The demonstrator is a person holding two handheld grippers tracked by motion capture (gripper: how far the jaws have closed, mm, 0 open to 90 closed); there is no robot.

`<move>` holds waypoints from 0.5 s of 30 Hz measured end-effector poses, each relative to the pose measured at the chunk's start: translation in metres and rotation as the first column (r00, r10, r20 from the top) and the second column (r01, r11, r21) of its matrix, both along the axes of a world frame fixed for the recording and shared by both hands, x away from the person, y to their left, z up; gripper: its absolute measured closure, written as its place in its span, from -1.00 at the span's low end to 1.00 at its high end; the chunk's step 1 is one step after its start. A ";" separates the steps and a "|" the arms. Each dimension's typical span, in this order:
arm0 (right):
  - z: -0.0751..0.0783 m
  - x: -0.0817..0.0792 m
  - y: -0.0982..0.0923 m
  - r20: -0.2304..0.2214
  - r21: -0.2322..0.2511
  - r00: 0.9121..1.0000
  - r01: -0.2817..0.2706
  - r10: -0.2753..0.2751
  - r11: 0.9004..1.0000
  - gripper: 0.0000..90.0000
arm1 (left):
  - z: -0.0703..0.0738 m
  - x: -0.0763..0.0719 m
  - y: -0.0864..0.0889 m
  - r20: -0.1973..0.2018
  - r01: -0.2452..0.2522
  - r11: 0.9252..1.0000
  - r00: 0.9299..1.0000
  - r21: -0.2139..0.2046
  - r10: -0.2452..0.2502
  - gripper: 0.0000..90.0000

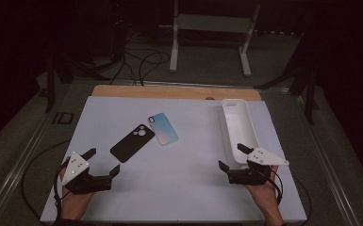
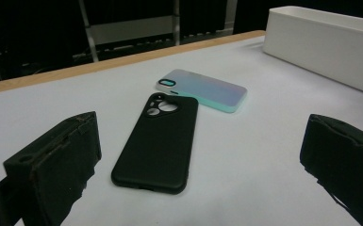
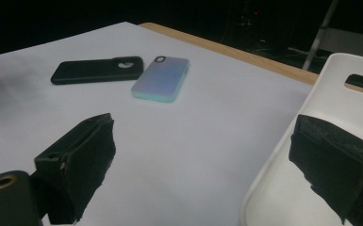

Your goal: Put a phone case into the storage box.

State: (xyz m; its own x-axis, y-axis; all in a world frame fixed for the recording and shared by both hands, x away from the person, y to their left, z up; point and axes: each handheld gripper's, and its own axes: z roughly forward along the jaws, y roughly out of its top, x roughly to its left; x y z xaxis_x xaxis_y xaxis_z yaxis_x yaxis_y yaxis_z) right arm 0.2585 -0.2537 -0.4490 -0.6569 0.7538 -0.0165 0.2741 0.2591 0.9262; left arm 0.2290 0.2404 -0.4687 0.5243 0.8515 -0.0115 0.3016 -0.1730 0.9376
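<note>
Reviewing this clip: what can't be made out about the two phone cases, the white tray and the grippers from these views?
- White tray: its inside floor near the right gripper is hidden by that gripper in the high view; the right gripper view cuts the tray off at the frame edge.
- Black case and iridescent case: corners look touching; whether they overlap is unclear.
- Both cases: undersides face the table.
- Left gripper: pad surfaces too dark.

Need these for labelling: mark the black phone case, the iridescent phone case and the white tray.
black phone case [image 2: 156, 146], left gripper view, middle of its back.
iridescent phone case [image 2: 207, 89], left gripper view, middle of its back.
white tray [image 1: 230, 126], high view, its left wall.
</note>
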 end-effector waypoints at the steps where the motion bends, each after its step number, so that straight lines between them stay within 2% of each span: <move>1: 0.001 0.000 0.000 -0.002 0.001 1.000 0.002 -0.002 1.000 -0.84 | 0.000 0.000 0.000 0.000 -0.002 1.000 1.000 0.000 0.002 -1.00; 15: 0.015 0.010 0.014 -0.014 -0.019 1.000 0.008 -0.008 1.000 -0.84 | 0.000 -0.001 0.000 0.000 -0.004 1.000 1.000 0.004 0.004 -1.00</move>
